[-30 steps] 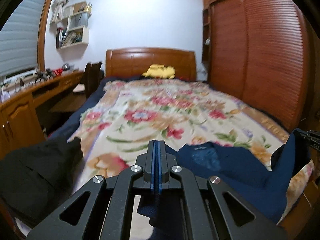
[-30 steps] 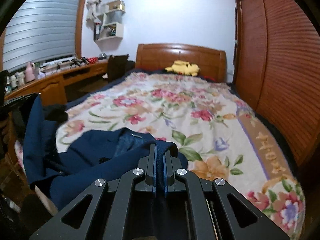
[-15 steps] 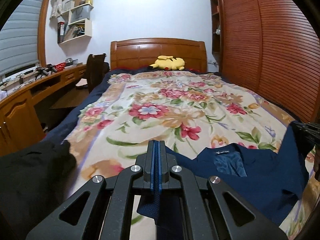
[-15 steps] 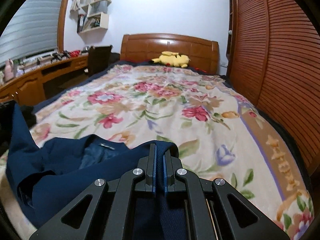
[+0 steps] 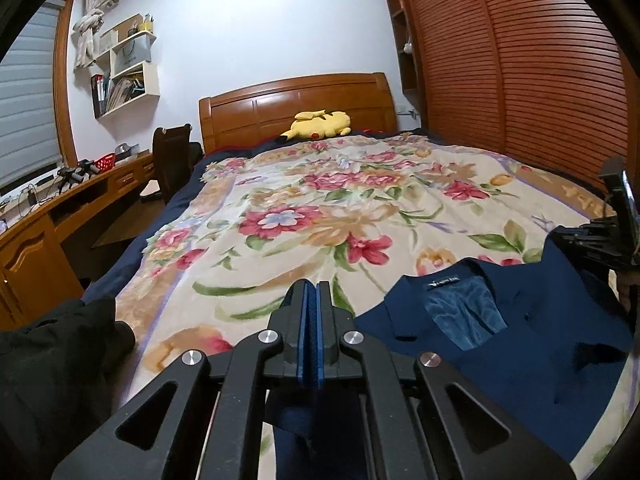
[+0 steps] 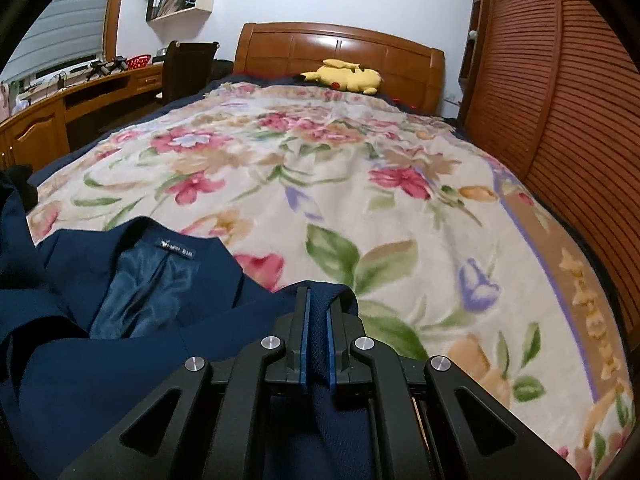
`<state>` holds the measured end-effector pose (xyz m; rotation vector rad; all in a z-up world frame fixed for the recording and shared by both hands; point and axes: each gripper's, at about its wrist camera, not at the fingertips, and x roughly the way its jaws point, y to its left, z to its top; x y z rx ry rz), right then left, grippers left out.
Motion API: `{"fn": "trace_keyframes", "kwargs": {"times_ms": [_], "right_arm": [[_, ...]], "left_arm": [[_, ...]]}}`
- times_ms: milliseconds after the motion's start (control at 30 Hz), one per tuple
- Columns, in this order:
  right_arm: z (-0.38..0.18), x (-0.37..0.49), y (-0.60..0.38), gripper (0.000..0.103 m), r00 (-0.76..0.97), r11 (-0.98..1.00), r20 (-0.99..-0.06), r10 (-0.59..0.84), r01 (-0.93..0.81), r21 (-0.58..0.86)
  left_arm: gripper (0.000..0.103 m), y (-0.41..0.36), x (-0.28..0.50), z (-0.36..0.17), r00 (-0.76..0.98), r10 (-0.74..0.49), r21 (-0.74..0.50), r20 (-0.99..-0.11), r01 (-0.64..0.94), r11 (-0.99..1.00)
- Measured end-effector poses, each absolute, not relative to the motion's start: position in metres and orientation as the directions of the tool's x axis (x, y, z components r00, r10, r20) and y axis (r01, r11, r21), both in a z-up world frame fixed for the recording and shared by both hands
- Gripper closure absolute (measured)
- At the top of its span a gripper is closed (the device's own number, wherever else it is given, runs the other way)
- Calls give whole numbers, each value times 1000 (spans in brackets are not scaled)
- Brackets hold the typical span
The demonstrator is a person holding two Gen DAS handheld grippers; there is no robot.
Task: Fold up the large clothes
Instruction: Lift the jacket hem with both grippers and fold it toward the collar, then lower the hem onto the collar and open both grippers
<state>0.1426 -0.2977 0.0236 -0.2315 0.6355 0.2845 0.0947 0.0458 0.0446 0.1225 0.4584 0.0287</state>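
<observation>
Navy jacket (image 6: 100, 360) hem behind claws

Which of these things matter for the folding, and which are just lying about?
For the job:
- navy blue suit jacket
- left gripper, shut on it
- right gripper, shut on it
- floral blanket

Lying about:
- yellow plush toy
- black garment
- red basket

Jacket (image 6: 100, 368) is matt navy cloth, lining (image 6: 132, 296) looks satiny, I think. Blanket (image 6: 320, 184) fuzzy, headboard (image 6: 340, 52) glossy wood, grippers (image 5: 313, 300) matt black plastic.
</observation>
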Motion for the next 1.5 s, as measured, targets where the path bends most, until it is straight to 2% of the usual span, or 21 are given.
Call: {"fn": "trace_keyframes", "kwargs": {"times_ms": [67, 133, 200, 333, 433, 500, 533, 600, 700, 1300, 1500], "right_arm": [[23, 143, -300, 98, 769, 936, -611, 187, -327, -126], [24, 143, -301, 98, 770, 937, -612, 182, -324, -128], [24, 140, -300, 97, 769, 936, -612, 186, -328, -127], [25, 129, -298, 96, 770, 932, -610, 189, -336, -135], [29, 119, -297, 91, 773, 932, -605, 192, -337, -135], [33, 110, -296, 78, 780, 932, -591, 205, -340, -127], [34, 106, -295, 73, 785, 931, -583, 209, -342, -127], [39, 96, -294, 56, 793, 928, -568, 221, -350, -127], [45, 83, -292, 50, 800, 924, -553, 232, -359, -133], [39, 24, -211, 50, 630, 753, -627, 458, -650, -103], [34, 22, -189, 50, 575, 683, -665, 478, -719, -131]], "left_arm": [[96, 45, 86, 45, 898, 37, 103, -438, 9, 995], [87, 42, 81, 45, 898, 22, 90, -439, 20, 996], [67, 40, 74, 44, 902, -1, 77, -431, 38, 996], [62, 33, 56, 41, 903, -14, 75, -429, 51, 996], [47, 29, 44, 36, 899, -24, 68, -437, 59, 996], [27, 27, 35, 34, 899, -31, 60, -438, 64, 996], [23, 26, 31, 33, 900, -32, 60, -435, 64, 996], [22, 24, 23, 32, 903, -28, 67, -430, 62, 996], [22, 22, 15, 29, 901, -34, 61, -433, 67, 996], [22, 62, -4, -4, 870, -16, 43, -493, 43, 998], [22, 76, -2, -8, 857, -12, 23, -515, 28, 999]]}}
